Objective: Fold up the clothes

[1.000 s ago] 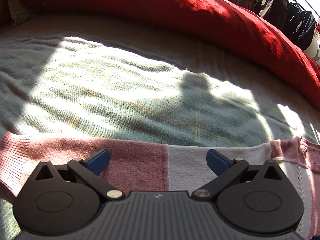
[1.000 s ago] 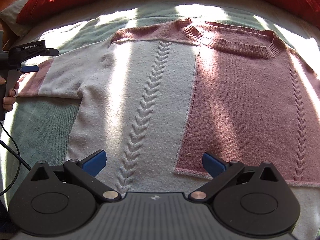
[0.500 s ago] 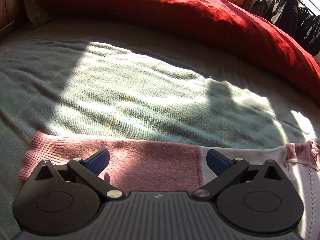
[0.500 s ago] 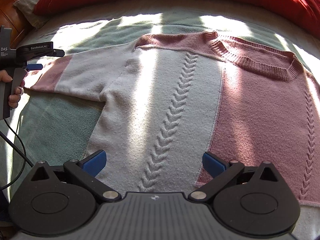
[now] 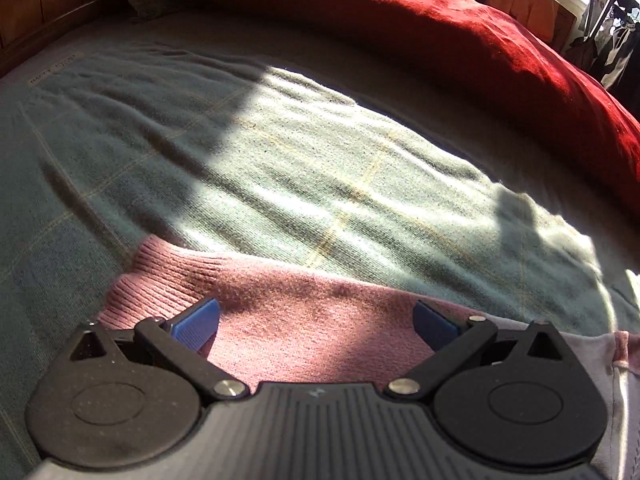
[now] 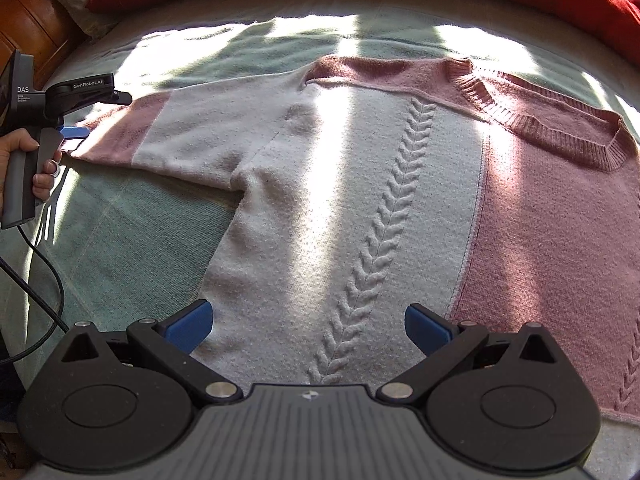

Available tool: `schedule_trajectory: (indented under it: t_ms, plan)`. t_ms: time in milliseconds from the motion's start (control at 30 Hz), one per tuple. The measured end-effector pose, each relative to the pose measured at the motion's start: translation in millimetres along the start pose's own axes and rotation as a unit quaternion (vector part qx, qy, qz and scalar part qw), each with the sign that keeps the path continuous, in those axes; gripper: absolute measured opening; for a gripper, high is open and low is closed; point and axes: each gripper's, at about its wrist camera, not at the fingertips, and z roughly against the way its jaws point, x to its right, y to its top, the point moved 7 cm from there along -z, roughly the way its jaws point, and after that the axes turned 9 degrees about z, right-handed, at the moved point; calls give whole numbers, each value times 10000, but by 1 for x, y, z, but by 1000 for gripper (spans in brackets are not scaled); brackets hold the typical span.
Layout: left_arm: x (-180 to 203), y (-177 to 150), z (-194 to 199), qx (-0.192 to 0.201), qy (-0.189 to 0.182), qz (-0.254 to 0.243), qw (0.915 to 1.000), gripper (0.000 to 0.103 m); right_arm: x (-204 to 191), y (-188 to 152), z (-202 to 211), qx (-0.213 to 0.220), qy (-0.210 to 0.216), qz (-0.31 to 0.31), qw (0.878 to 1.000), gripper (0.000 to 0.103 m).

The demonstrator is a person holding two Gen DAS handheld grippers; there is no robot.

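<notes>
A pink and white knit sweater (image 6: 360, 184) lies flat, front up, on a green blanket (image 6: 120, 240). Its left sleeve (image 6: 160, 140) stretches out to the side and ends in a pink ribbed cuff (image 5: 160, 280). My left gripper (image 5: 316, 322) hovers open over the pink end of that sleeve, just right of the cuff; from the right wrist view the same left gripper (image 6: 74, 128) sits at the sleeve's tip, held by a hand (image 6: 24, 160). My right gripper (image 6: 308, 322) stands open above the sweater's lower white panel, its fingers holding nothing.
A long red pillow (image 5: 440, 40) runs along the far side of the bed. Wooden panelling (image 6: 24, 12) and a grey pillow (image 6: 76, 4) stand at the far left. Dark clothes (image 5: 612, 40) hang at the far right. A black cable (image 6: 44, 280) trails below the left gripper.
My left gripper has slid left along the sleeve toward the cuff, which now shows. The right gripper has shifted left, so the sweater sits further right in its view. Both stay open.
</notes>
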Motion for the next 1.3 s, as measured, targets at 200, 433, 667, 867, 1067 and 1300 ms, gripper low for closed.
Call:
schedule_trajectory:
  t_ms: [200, 433, 667, 867, 1067, 1300]
  plan:
    - [15, 2, 21, -31, -310, 137, 9994, 102, 1, -1, 2, 13, -18, -21, 10000, 103]
    - [60, -39, 42, -382, -1011, -39, 9941, 102, 5, -4, -2, -19, -25, -160, 9999, 103]
    - [63, -61, 31, -577, -902, -116, 9942, 102, 6, -9, -1, -88, -5, -110, 9999, 103]
    - [47, -52, 49, -496, -916, 373, 9939, 102, 12, -12, 1, -92, -4, -179, 9998, 103]
    - [19, -50, 59, -613, -1062, 1250, 9846, 102, 15, -13, 2, -61, 46, -191, 9998, 103]
    - [-17, -54, 60, -664, -897, 1920, 9750, 101, 12, -10, 1, -98, 90, -77, 9999, 103]
